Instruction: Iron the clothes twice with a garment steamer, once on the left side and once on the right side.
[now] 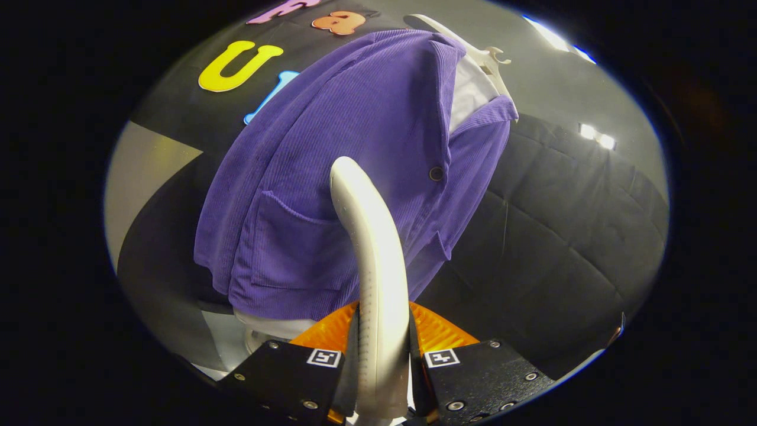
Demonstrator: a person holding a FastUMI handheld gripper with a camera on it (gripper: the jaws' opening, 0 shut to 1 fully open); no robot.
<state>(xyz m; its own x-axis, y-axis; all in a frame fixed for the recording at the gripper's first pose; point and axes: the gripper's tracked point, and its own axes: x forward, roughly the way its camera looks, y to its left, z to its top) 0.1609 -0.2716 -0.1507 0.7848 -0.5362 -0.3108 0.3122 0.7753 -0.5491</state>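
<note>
Between the fingers [383, 355], clenched on it, the steamer handle [372, 248] rises against the purple jacket [331, 148].

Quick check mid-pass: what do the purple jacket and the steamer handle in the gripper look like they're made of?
Purple jacket: looks like corduroy, matte, with fine parallel ribs running down the cloth. Steamer handle: probably hard plastic, smooth and slightly glossy, with a soft highlight along its curve. The gripper is shut on it, a finger on each side.

Recording booth: black quilted cloth wall [562, 236] (ceiling lights [597, 136] above).
</note>
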